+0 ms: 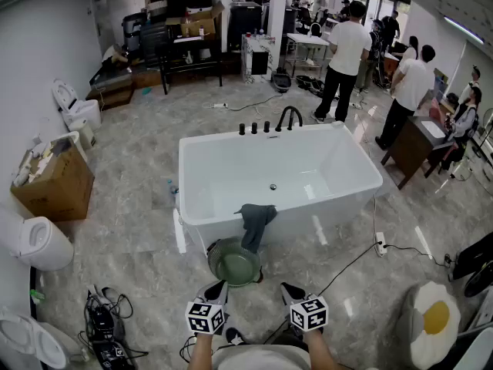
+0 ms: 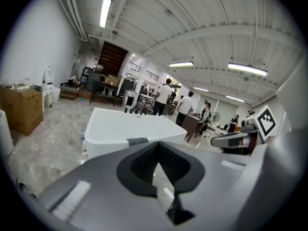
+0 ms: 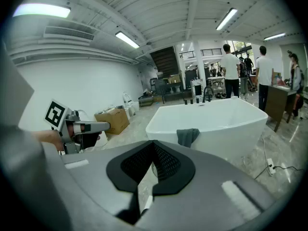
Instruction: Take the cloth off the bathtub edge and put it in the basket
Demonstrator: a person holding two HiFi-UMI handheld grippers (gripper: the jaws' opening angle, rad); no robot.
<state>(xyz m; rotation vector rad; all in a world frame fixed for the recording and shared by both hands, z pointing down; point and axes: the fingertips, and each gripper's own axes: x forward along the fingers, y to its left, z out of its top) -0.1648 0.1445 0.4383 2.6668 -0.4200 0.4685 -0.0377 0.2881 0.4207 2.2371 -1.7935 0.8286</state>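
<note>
A dark grey cloth point(image 1: 256, 220) hangs over the near edge of the white bathtub point(image 1: 339, 177). Its lower end drops toward a green basket point(image 1: 233, 264) that stands on the floor against the tub. Both grippers are held low, in front of the basket and apart from it. My left gripper point(image 1: 216, 290) and my right gripper point(image 1: 292, 291) are shut and hold nothing. The left gripper view shows its closed jaws point(image 2: 157, 146) below the cloth point(image 2: 138, 141). In the right gripper view, the closed jaws point(image 3: 154, 144) point at the tub point(image 3: 221, 119) and the cloth point(image 3: 187, 136).
A black faucet point(image 1: 289, 117) stands on the tub's far rim. A cardboard box point(image 1: 54, 182) and a toilet point(image 1: 35, 242) stand at the left. A cable with a power strip point(image 1: 379, 244) lies at the right. Several people point(image 1: 347, 52) stand beyond, beside a wooden cabinet point(image 1: 416, 146).
</note>
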